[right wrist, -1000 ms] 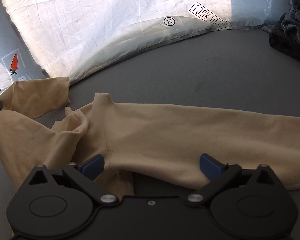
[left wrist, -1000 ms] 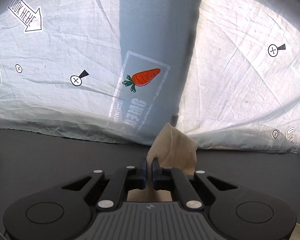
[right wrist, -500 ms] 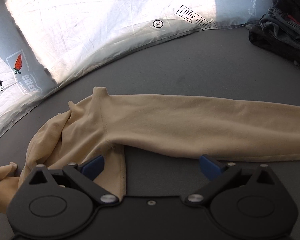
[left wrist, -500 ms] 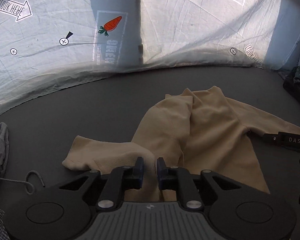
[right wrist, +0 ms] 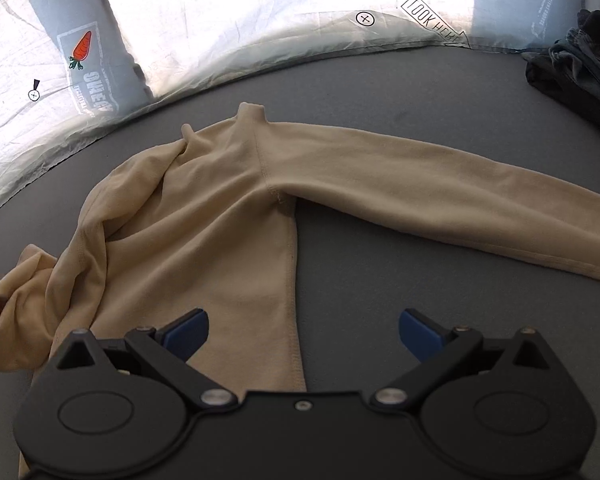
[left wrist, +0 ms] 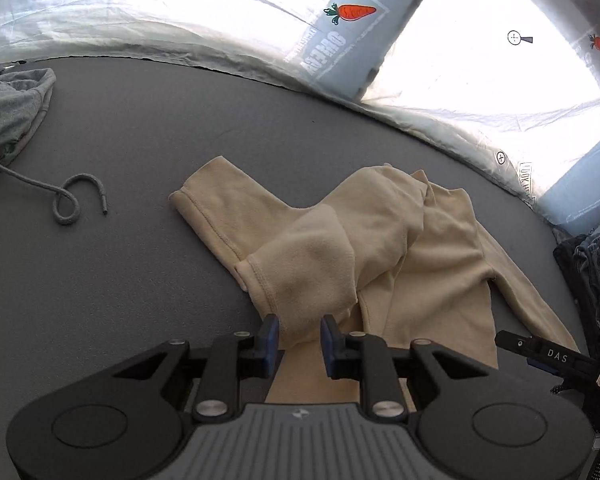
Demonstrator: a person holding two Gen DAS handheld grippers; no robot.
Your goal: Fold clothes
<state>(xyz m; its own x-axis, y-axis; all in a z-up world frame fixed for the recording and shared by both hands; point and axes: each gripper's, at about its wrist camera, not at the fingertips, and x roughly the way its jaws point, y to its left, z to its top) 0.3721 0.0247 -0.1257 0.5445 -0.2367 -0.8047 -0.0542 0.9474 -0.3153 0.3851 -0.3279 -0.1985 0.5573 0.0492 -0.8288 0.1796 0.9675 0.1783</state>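
A beige long-sleeved top [left wrist: 432, 264] lies on the dark grey table [left wrist: 160, 120]. One sleeve [left wrist: 236, 216] is folded across its body, with a bunched fold [left wrist: 312, 264] just ahead of my left gripper [left wrist: 299, 340]. The left jaws stand a little apart with cloth between them, not pinched. In the right wrist view the top [right wrist: 204, 248] lies flat with its other sleeve [right wrist: 440, 196] stretched out to the right. My right gripper [right wrist: 303, 334] is wide open and empty above the top's side seam.
A grey-green garment [left wrist: 8, 108] with a loose drawstring [left wrist: 66, 200] lies at the left. A pile of dark clothes [right wrist: 580, 68] sits at the right edge, also in the left wrist view [left wrist: 592, 272]. A white printed sheet [right wrist: 260, 20] backs the table.
My left gripper came down from a raised position and opened slightly, letting go of the sleeve, which now lies folded over the top. My right gripper stayed open and drew back a little.
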